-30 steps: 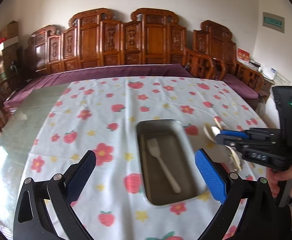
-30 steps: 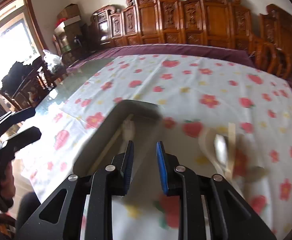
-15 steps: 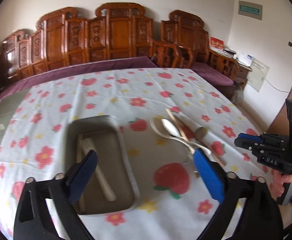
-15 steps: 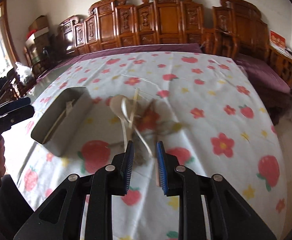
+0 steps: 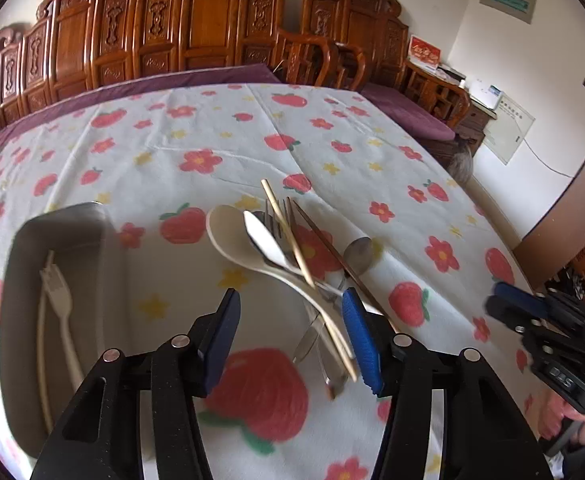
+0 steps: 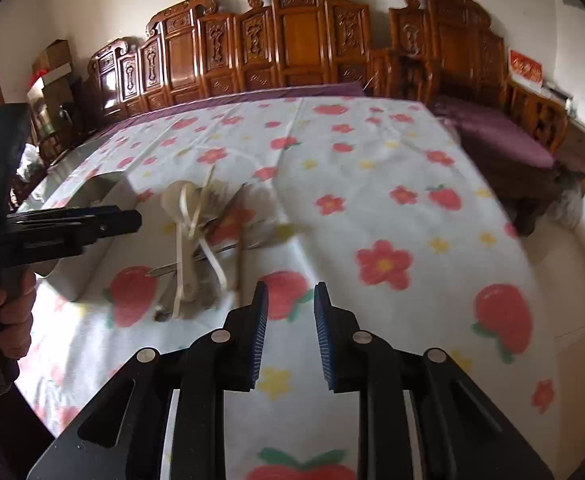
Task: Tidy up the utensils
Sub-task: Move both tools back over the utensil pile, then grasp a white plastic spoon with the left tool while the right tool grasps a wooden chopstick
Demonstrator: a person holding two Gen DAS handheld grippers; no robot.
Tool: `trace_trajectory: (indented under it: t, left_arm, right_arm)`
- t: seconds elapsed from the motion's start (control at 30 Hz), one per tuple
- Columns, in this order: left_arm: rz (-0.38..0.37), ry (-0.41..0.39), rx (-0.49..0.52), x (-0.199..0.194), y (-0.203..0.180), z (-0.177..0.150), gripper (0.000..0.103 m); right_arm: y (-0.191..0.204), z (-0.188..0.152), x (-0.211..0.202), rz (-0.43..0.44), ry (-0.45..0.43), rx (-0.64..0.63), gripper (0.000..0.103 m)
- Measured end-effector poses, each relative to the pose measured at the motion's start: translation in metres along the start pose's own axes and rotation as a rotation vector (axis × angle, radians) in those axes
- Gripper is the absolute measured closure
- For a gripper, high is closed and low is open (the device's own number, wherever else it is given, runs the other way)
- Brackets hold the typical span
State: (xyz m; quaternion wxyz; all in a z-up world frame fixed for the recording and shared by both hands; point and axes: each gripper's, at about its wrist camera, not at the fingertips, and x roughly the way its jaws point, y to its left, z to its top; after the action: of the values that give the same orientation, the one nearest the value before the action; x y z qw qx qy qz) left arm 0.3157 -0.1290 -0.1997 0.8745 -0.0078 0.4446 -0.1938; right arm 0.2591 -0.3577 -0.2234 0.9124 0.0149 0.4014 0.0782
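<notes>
A pile of utensils lies on the flowered tablecloth: a cream spoon, a metal fork, chopsticks and a metal spoon. My left gripper is open and empty, just short of the pile's handle ends. A grey metal tray at left holds a cream fork and a chopstick. In the right wrist view the pile lies ahead to the left. My right gripper is slightly open, empty, above bare cloth. The left gripper shows at left.
Carved wooden chairs line the far side of the table. A purple bench cushion and a side cabinet stand to the right. The right gripper and the hand on it sit at the table's right edge.
My left gripper has swung right from over the tray to the utensil pile and its jaws have narrowed. My right gripper has moved right, away from the tray, and opened a little.
</notes>
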Motion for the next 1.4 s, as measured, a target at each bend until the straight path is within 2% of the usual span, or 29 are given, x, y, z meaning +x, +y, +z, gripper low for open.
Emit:
trace_trajectory:
  t: [0.27, 0.33, 0.37, 0.47, 0.5, 0.7, 0.8, 1.03, 1.17, 1.23, 1.3, 1.4]
  left_arm:
    - [-0.004, 0.076, -0.086, 0.041, 0.005, 0.001, 0.067]
    - [-0.023, 0.095, -0.112, 0.046, 0.008, -0.001, 0.077]
    - [-0.036, 0.108, -0.125, 0.049, 0.009, -0.002, 0.078]
    - [-0.064, 0.111, -0.149, 0.051, 0.008, -0.001, 0.084]
    - [-0.074, 0.109, -0.154, 0.051, 0.008, -0.001, 0.090]
    - [-0.118, 0.122, -0.210, 0.051, 0.008, -0.002, 0.095]
    - [-0.149, 0.121, -0.264, 0.047, 0.013, -0.005, 0.103]
    - [-0.115, 0.121, -0.241, 0.031, 0.011, -0.010, 0.103]
    - [-0.066, 0.104, -0.199, 0.029, 0.004, -0.005, 0.103]
    - [-0.043, 0.106, -0.203, 0.032, 0.003, -0.003, 0.088]
    - [-0.029, 0.113, -0.223, 0.037, 0.006, 0.000, 0.083]
    - [-0.025, 0.127, -0.247, 0.048, 0.011, 0.005, 0.082]
  right_arm:
    - [-0.018, 0.001, 0.000, -0.022, -0.007, 0.031, 0.077]
    - [-0.020, 0.001, 0.000, -0.019, -0.005, 0.037, 0.077]
    - [-0.020, 0.001, 0.001, -0.018, -0.004, 0.037, 0.077]
    - [-0.019, 0.000, 0.000, -0.015, -0.003, 0.038, 0.077]
    - [-0.018, 0.000, 0.000, -0.014, -0.003, 0.036, 0.077]
    - [-0.012, 0.001, -0.002, -0.004, -0.007, 0.024, 0.077]
    - [-0.010, 0.001, -0.003, -0.001, -0.010, 0.022, 0.077]
    - [-0.003, 0.003, -0.006, 0.004, -0.016, 0.004, 0.077]
    - [0.003, 0.005, -0.010, 0.017, -0.027, -0.010, 0.077]
    - [0.004, 0.006, -0.011, 0.017, -0.031, -0.016, 0.077]
    - [0.005, 0.006, -0.012, 0.020, -0.032, -0.018, 0.077]
    - [0.005, 0.006, -0.012, 0.018, -0.032, -0.018, 0.077]
